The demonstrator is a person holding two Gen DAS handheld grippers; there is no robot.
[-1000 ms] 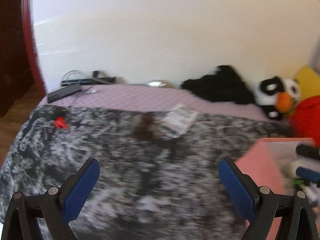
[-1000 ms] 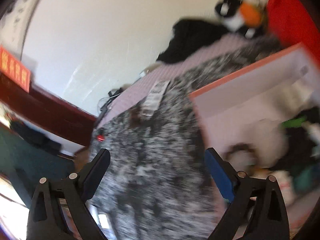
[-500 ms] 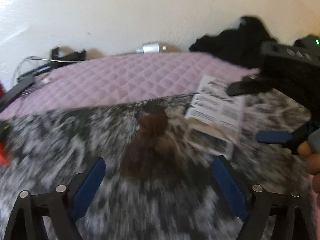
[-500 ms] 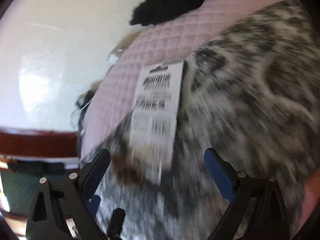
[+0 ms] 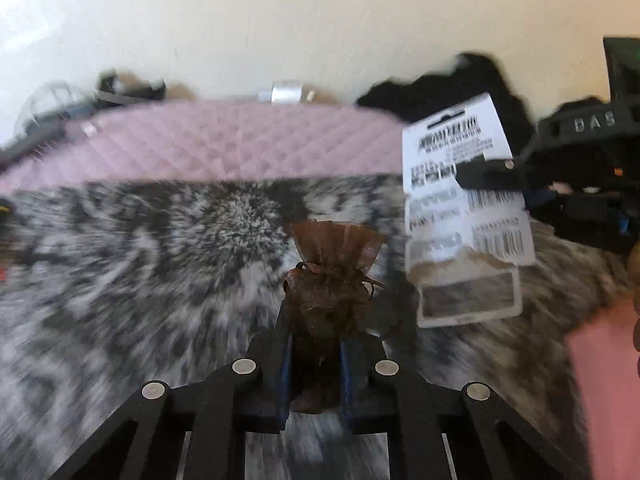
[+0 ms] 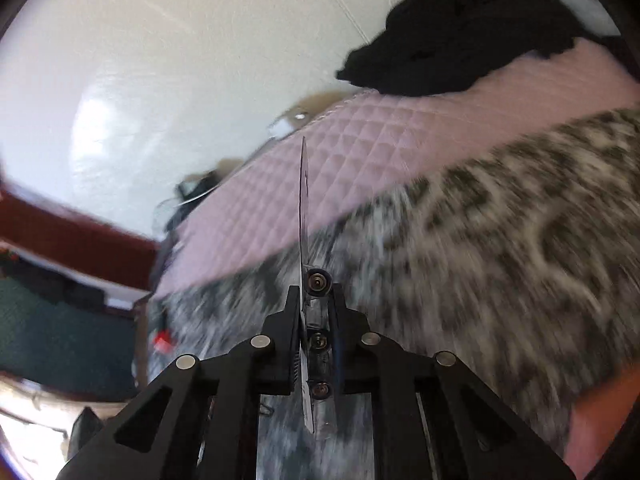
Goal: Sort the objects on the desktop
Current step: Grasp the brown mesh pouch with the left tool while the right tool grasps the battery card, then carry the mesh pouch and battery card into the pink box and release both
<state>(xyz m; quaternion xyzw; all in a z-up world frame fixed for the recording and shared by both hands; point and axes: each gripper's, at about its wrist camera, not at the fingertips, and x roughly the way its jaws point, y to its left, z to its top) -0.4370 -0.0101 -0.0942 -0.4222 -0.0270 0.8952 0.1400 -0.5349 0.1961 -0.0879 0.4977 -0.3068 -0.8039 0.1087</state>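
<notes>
My left gripper [image 5: 314, 344] is shut on a small brown mesh pouch [image 5: 332, 272], its gathered top sticking out ahead of the fingers, above the grey-and-white fuzzy blanket [image 5: 160, 264]. My right gripper [image 6: 316, 312] is shut on a white blister card package [image 6: 305, 216], seen edge-on between the fingers. In the left wrist view the same card [image 5: 464, 208] hangs lifted at the right, with barcodes on it, pinched by the right gripper [image 5: 504, 180].
A pink quilted cover [image 5: 240, 140] lies behind the blanket against the pale wall. A black garment [image 6: 460, 36] is heaped at the back right. Cables and a black device [image 5: 128, 88] sit at the back left. A pink surface [image 5: 608, 392] is at the right.
Both grippers were open and approaching. The left has closed on the brown pouch and the right has closed on the card package and lifted it off the blanket.
</notes>
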